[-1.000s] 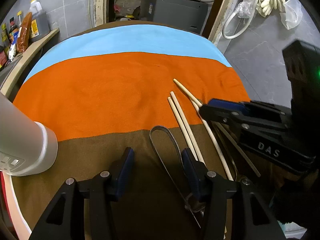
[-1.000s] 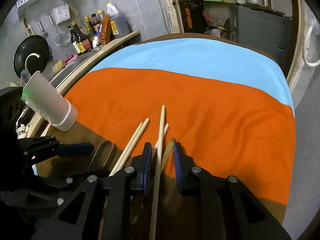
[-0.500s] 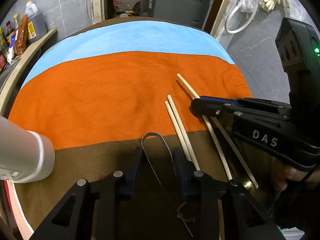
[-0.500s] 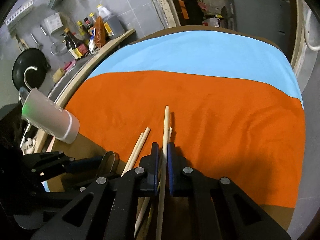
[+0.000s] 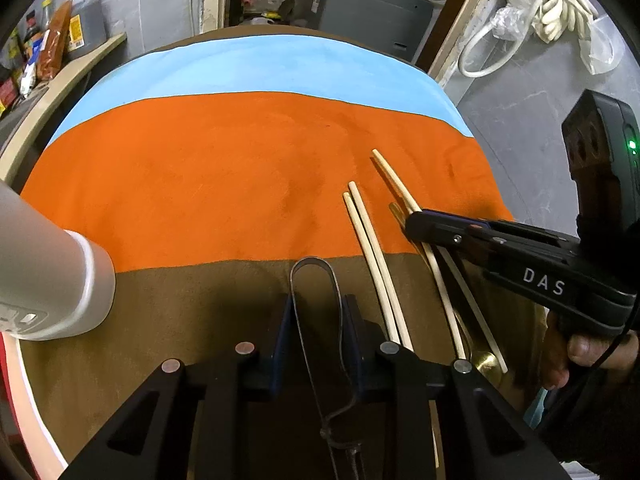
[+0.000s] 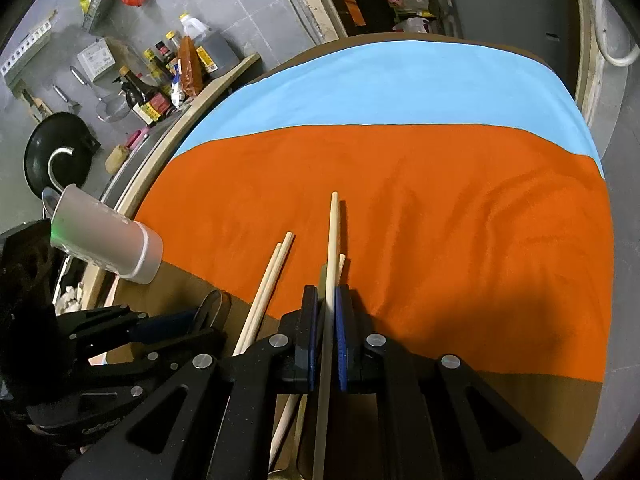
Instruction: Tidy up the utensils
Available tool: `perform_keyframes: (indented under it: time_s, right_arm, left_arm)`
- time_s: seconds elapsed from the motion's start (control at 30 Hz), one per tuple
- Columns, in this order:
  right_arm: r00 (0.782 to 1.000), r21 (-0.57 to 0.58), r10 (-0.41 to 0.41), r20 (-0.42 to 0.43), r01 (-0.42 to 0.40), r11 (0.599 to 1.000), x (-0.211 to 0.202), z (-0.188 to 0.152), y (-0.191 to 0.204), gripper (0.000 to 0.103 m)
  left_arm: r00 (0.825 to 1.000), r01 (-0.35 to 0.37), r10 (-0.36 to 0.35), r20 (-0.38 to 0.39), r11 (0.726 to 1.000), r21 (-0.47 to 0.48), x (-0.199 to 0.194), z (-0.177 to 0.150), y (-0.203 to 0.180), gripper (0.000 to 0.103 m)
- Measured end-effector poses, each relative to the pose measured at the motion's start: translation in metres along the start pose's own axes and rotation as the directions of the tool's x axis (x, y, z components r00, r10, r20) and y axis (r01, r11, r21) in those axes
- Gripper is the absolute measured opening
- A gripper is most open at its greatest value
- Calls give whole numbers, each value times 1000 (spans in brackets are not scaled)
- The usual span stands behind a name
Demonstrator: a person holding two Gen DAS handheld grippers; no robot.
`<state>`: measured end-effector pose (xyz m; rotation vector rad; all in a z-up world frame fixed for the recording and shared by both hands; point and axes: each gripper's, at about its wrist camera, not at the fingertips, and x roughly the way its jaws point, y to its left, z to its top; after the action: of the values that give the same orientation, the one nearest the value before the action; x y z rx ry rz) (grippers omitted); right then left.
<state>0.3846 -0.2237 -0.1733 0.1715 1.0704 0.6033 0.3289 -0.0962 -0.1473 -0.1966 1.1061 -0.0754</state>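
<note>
Nearest, the left gripper (image 5: 316, 336) has its fingers narrowed around the metal tongs (image 5: 314, 280), while the right gripper (image 6: 327, 336) pinches one chopstick (image 6: 332, 240); both picks look made, so lifting toward the white holder (image 6: 108, 246) on the tabletop seems next. Beyond lie three more chopsticks, two paired (image 5: 368, 240), and one brass spoon (image 5: 486, 362).

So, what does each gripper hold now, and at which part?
The right gripper is shut on a chopstick around mid-length. The left gripper is shut on metal tongs just behind the looped end.

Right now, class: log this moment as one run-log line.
left gripper: shut on tongs | right gripper: shut on chopstick | holder: beside
</note>
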Motion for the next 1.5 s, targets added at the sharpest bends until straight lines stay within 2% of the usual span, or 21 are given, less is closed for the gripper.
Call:
perform_keyframes:
  time_s: [0.17,0.67,1.27,1.37,1.5]
  right_arm:
    - [1000,32,19,-11,-19,999,2,1,-3,8]
    - [998,-40,-5,-61,3,999,28,45,5,8]
    - [998,62,52,-29,-50,997,19,27,-7,8]
    - [997,76,56,-48,-53,996,23,26,-7,7]
    - [998,84,60,-17,-58,995,12,27,-5,5]
  left_arm:
    - [1000,-13,13,-7,1000,14,2,2,-2,24]
    - [1000,-12,13,-22,1000,18,5,5,-1,25]
    - [1000,-3,3,-14,1000,1,4,3,-1,24]
    - [1000,9,-10,-16,1000,-8,4,3,1,24]
    - [999,47,-47,-4,998,-43,0,4,8,23]
